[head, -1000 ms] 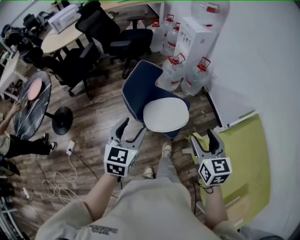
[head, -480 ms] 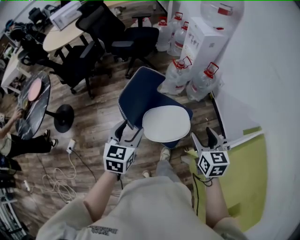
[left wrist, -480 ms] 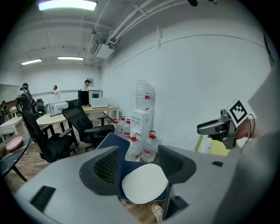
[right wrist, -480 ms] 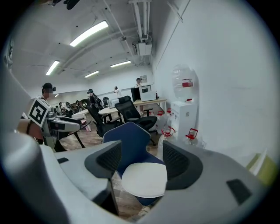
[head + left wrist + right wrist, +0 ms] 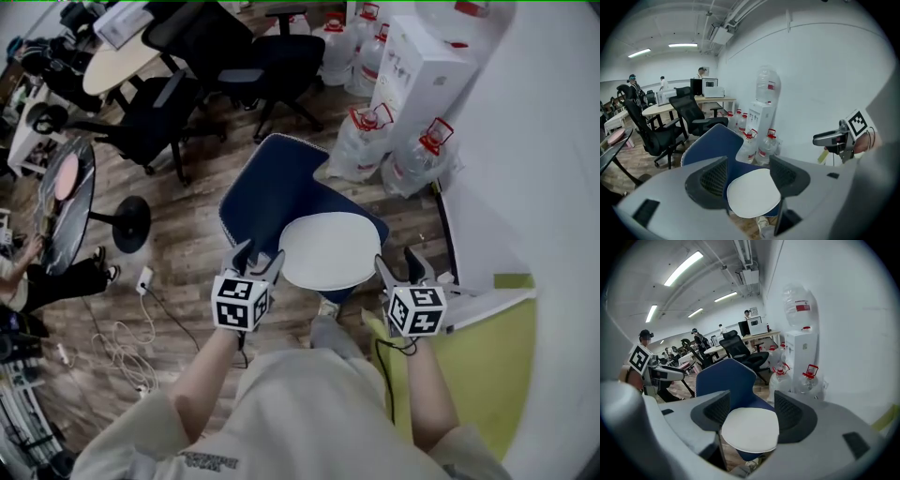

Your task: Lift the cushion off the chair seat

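A round white cushion [image 5: 330,249] lies flat on the seat of a blue chair [image 5: 272,192]. My left gripper [image 5: 255,260] hovers just off the cushion's left edge, jaws open and empty. At the cushion's right edge my right gripper [image 5: 400,268] is also open with nothing in it. The left gripper view shows the cushion [image 5: 753,193] framed between the left gripper's [image 5: 749,176] jaws, some way ahead, with the right gripper [image 5: 820,139] at the right. In the right gripper view the cushion [image 5: 750,430] sits between the spread jaws of the right gripper [image 5: 752,411], ahead of them.
Several water jugs [image 5: 375,141] and a white dispenser [image 5: 422,66] stand behind the chair by the wall. Black office chairs [image 5: 159,117] and tables fill the back left. A yellow-green mat [image 5: 487,366] lies at the right, cables [image 5: 112,347] on the wood floor at the left.
Both grippers have moved forward and down towards the chair, from near my feet to either side of the cushion. Their jaws have stayed open.
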A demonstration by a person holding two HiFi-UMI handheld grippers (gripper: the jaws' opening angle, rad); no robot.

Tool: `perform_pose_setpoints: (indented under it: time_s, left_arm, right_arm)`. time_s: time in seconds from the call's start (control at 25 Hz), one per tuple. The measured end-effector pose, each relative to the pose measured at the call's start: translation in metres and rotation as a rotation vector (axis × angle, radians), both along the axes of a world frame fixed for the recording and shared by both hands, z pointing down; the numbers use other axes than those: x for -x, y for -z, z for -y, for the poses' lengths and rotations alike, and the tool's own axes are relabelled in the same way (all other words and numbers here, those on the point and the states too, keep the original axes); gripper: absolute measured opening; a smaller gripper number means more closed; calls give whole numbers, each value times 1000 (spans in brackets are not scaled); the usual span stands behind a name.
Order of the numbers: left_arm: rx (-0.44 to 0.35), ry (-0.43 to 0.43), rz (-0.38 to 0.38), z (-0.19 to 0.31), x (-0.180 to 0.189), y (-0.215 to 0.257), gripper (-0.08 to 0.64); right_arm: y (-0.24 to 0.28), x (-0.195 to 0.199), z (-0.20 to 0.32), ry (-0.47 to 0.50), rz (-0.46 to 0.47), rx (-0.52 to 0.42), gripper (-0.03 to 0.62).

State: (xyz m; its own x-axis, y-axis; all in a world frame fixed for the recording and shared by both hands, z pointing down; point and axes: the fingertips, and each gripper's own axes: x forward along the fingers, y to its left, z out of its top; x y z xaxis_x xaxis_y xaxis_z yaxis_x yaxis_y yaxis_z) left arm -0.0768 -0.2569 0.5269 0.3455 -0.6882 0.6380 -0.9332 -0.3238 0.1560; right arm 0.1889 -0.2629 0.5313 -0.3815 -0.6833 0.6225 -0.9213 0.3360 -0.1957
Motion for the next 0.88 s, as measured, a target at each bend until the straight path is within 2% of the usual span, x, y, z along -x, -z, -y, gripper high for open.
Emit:
perform_pose_setpoints:
  time_s: [0.16, 0.36, 0.52, 0.88]
  left_arm:
    - [52, 30, 22, 29, -12, -35, 270]
    - [126, 0, 73, 43, -25, -81, 281]
    - [177, -9, 83, 52, -33, -124, 288]
    - [317, -10, 61, 61, -22, -217, 302]
  right_arm:
    - [-42, -16, 32, 11, 9, 58, 291]
    - [-94, -25, 50, 21, 16, 137, 291]
    - [-133, -32, 56, 15, 19, 190, 291]
    - [-218, -24, 64, -23, 16, 290, 291]
